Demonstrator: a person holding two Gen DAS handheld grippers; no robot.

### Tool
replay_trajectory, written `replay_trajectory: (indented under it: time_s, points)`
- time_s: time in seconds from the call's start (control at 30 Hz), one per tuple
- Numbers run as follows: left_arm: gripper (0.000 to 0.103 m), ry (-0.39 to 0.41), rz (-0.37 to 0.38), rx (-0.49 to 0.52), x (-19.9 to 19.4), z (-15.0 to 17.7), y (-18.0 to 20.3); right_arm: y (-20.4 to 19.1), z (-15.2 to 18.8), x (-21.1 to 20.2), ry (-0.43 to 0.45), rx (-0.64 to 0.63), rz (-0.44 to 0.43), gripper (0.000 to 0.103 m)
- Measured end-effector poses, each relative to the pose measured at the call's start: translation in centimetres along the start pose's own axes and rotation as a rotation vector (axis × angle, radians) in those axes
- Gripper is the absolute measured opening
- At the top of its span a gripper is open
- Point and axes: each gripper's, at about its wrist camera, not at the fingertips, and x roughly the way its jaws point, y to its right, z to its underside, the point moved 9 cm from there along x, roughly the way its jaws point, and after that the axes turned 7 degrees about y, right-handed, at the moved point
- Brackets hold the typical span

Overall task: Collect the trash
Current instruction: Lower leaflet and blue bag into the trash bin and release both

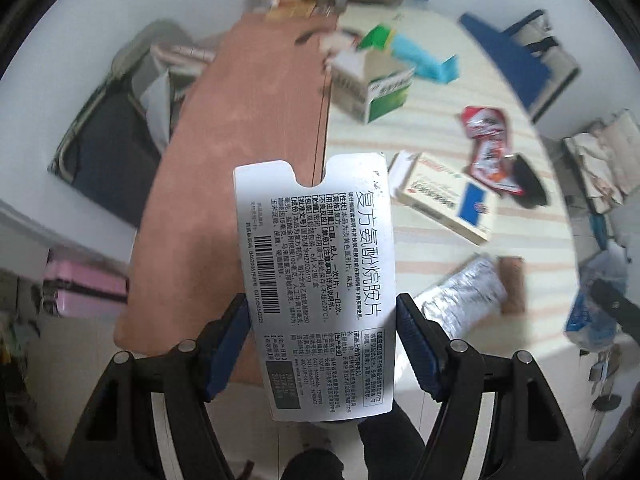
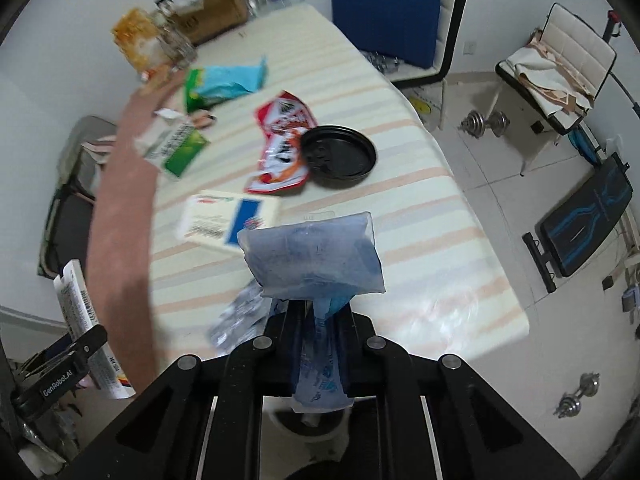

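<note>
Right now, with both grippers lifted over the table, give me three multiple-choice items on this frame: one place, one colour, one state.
1. Where does the black lid lie?
A. on the floor
B. on the table beside the red wrapper
C. on a chair

2. What colour is the bag on the far chair?
A. dark blue
B. yellow
C. pink

3. What does the left gripper hold?
A. nothing
B. a glass jar
C. a flattened white medicine box

Answers: 1 B, it overlaps the wrapper on the striped cloth; 2 A, plainly dark blue; 3 C, both pads press its edges.
</note>
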Motion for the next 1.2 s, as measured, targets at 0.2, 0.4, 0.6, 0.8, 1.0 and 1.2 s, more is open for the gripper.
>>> replay_trajectory:
  time_s: [0.2, 0.4, 0.6, 0.8, 1.0, 1.2]
  points:
    - [0.070, 0.065, 0.087, 0.047, -5.1, 3.6, -2.7, -3.5, 8.4, -5.7, 0.024, 0.024, -0.053, 0.015]
    - [0.070, -0.058, 0.137, 0.061, -3.6, 10.8, -3.6, -3.9, 19.0, -5.0, -0.110, 0.046, -0.058, 0.015]
    - [0.070, -0.239, 0.152, 0.024, 4.1, 18.9, -3.9, -2.2, 28.8, 1.2, -0.282, 0.082, -0.070, 0.015]
    - [0.070, -0.412, 0.193, -0.058, 16.6, 27.1, -3.4, 0.8, 37.5, 13.1, -0.423, 0.132, -0.081, 0.015]
    - [0.074, -0.541, 0.236, -0.101, 29.6, 33.8, -2.3, 3.1, 44.4, 26.4, -0.494, 0.120, -0.100, 0.016]
    - [0.103, -0.528, 0.148, -0.062, 35.9, 37.0, -4.1, 4.2, 49.4, 35.6, -0.569, 0.113, -0.084, 0.057]
